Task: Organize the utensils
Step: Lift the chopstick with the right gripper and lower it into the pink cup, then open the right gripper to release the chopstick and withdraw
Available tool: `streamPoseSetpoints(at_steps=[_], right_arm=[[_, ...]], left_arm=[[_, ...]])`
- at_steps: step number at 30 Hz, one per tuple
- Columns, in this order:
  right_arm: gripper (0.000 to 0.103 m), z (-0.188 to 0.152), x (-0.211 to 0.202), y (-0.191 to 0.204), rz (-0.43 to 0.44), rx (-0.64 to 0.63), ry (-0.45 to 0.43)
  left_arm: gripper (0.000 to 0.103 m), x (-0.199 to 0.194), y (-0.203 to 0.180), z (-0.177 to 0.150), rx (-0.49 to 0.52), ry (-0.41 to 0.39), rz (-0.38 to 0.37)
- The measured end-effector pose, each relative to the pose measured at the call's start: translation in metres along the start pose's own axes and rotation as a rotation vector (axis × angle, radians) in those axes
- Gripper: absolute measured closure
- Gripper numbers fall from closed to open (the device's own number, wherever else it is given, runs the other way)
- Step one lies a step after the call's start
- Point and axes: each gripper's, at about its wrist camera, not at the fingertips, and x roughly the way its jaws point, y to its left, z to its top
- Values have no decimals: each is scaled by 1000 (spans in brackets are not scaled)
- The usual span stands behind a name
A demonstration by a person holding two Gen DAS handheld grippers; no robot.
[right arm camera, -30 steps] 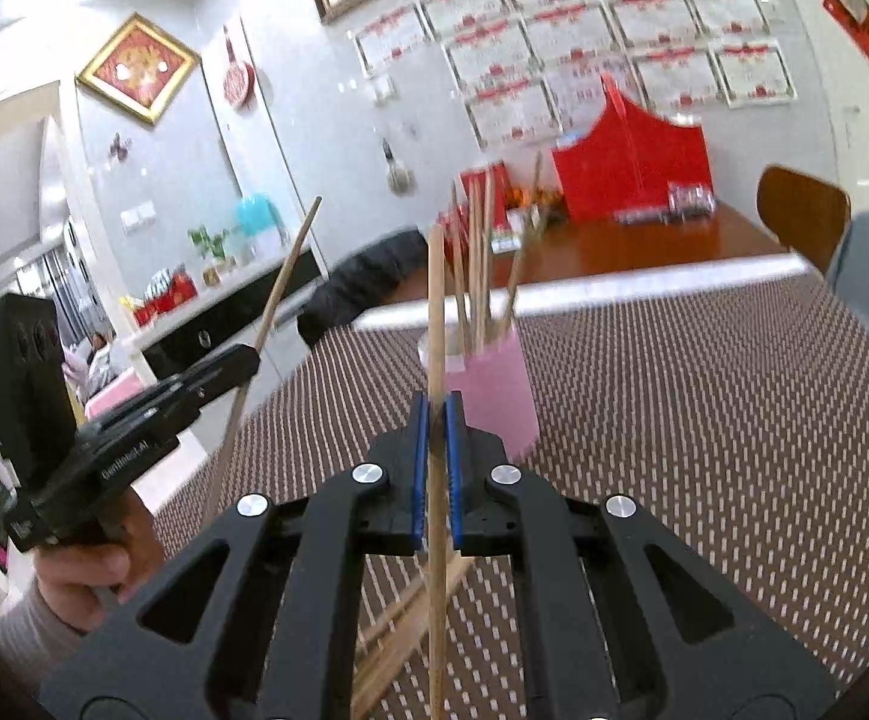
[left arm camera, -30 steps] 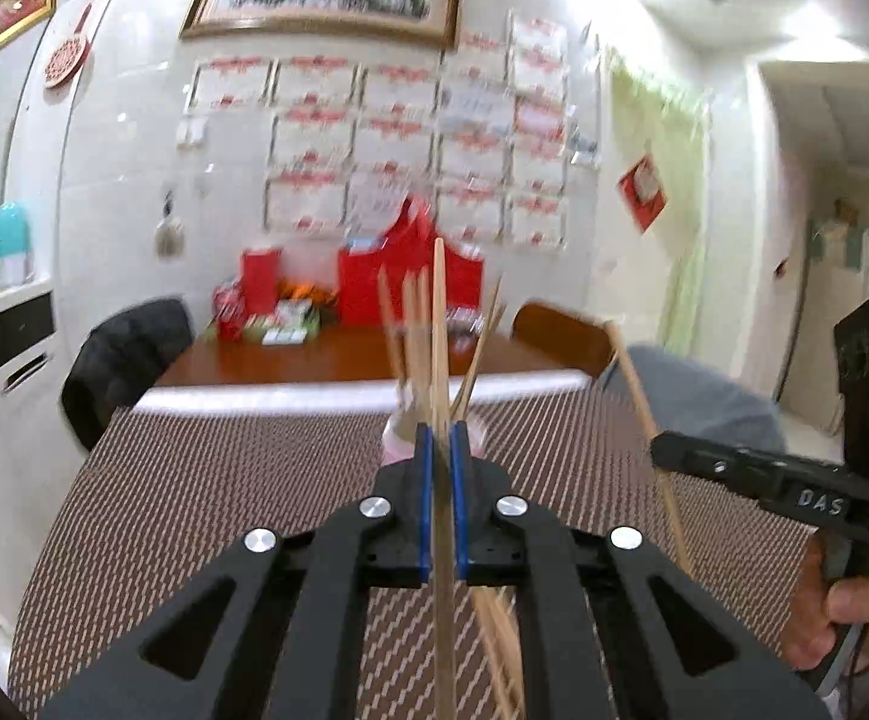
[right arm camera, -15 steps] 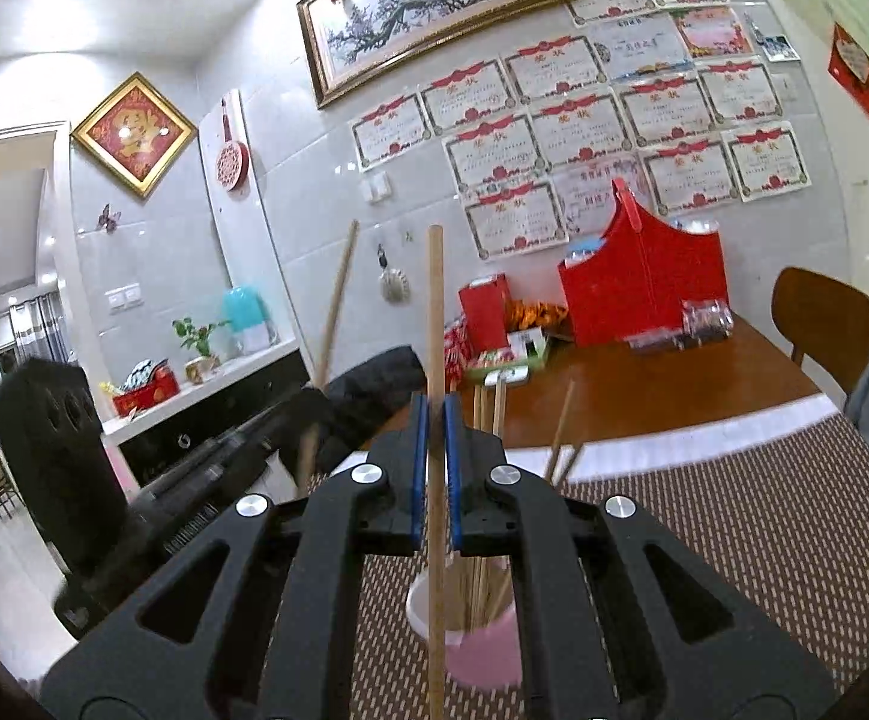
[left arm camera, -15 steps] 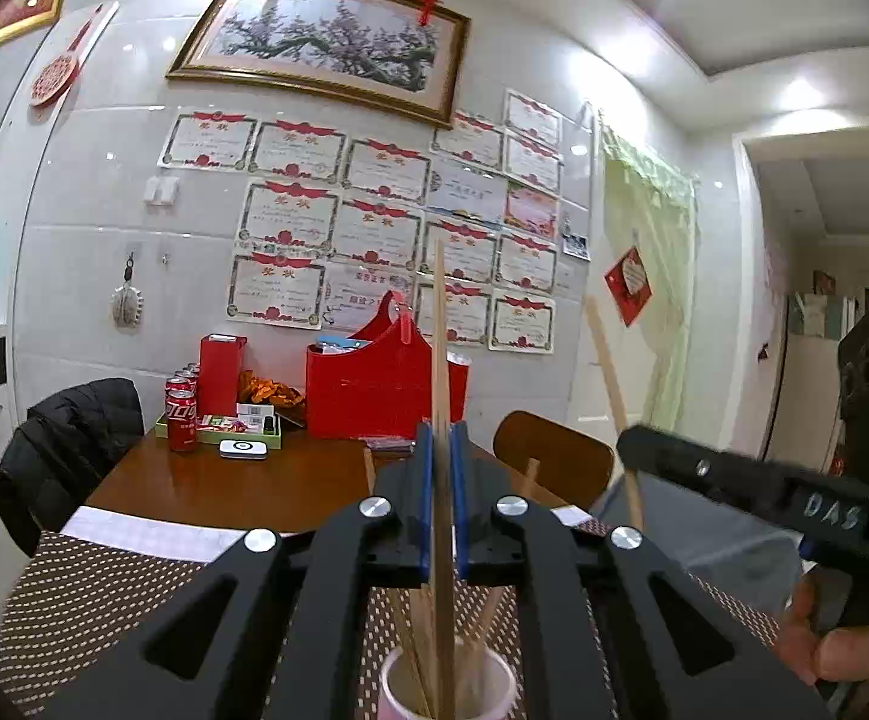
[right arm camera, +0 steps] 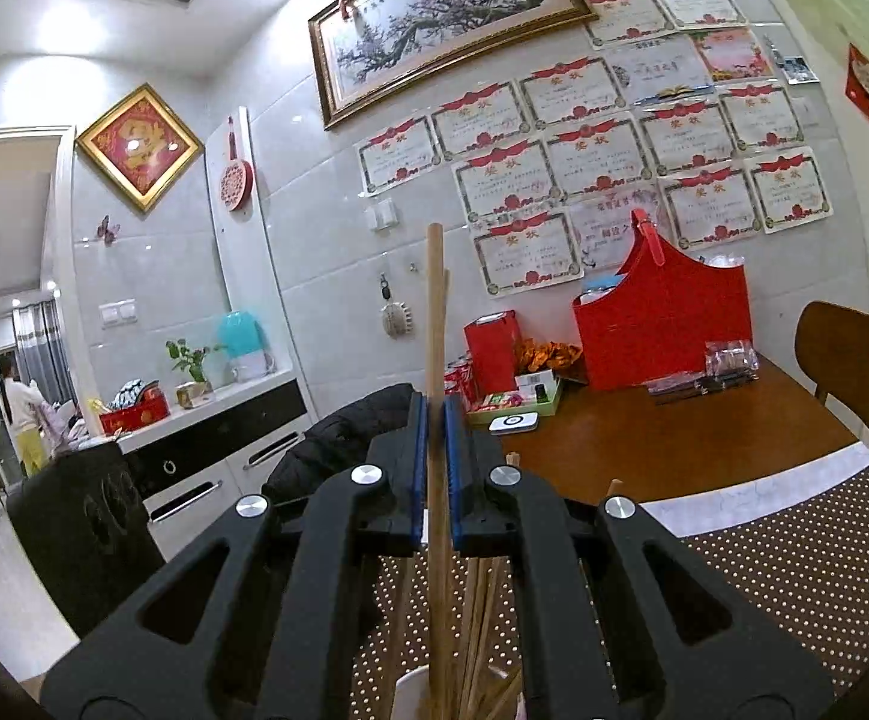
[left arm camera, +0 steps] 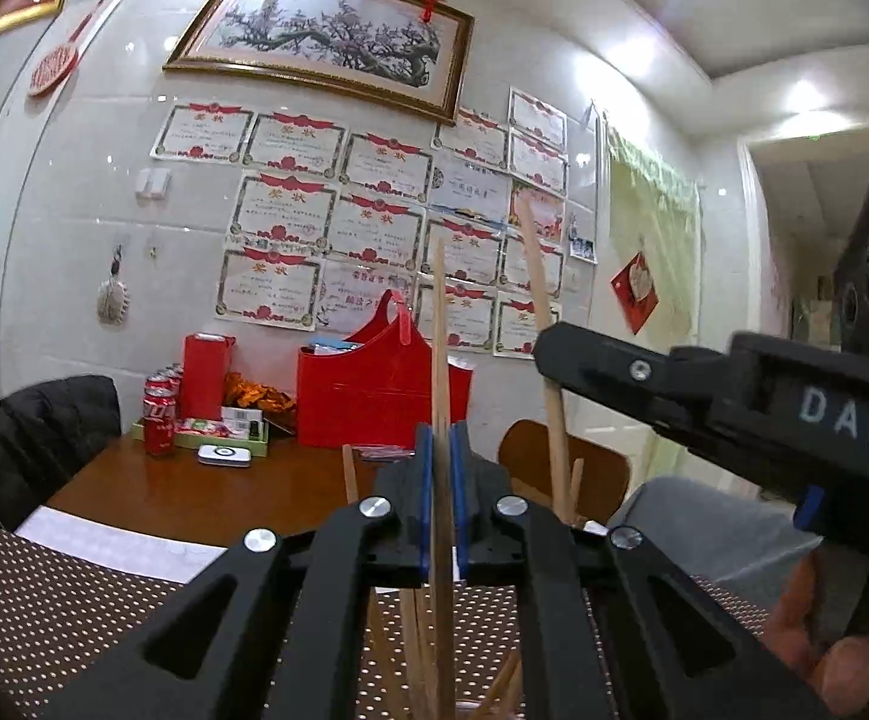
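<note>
My left gripper (left arm camera: 440, 498) is shut on an upright wooden chopstick (left arm camera: 439, 324). My right gripper (right arm camera: 434, 468) is shut on another upright chopstick (right arm camera: 434, 312); it also shows in the left wrist view (left arm camera: 560, 354), with its chopstick (left arm camera: 539, 276) leaning left. Both sticks stand over the pink cup, whose pale rim (right arm camera: 413, 684) shows at the bottom of the right wrist view. Several chopsticks (right arm camera: 482, 612) stand in the cup below the jaws. The left gripper's body (right arm camera: 80, 528) is at the left in the right wrist view.
A brown dotted placemat (right arm camera: 806, 564) covers the near table. Behind it the wooden table (left arm camera: 194, 492) carries a red bag (left arm camera: 374, 390), red cans (left arm camera: 158, 414) and a red box. A dark jacket (left arm camera: 32, 444) hangs on a chair at left. A wooden chair (right arm camera: 848, 360) stands at right.
Both grippers have moved forward and down over the cup with their chopsticks, so the cup has dropped nearly out of view. They have come closer together.
</note>
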Motion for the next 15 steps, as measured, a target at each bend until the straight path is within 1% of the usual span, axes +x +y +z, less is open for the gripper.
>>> streamPoseSetpoints(at_steps=[2,8,11,15], right_arm=[[97,-4,3,-3,-9,-1,4],[97,-15,13,-17,-27,34,16],[97,-20,18,-20,-29,44,37],[95,-26,24,-19,-26,52,90]], left_arm=[[97,0,2,-3,-16,4,3],[97,5,12,-16,-46,19,54],[97,8,17,-22,-57,34,73],[96,8,17,-25,-51,60,68]])
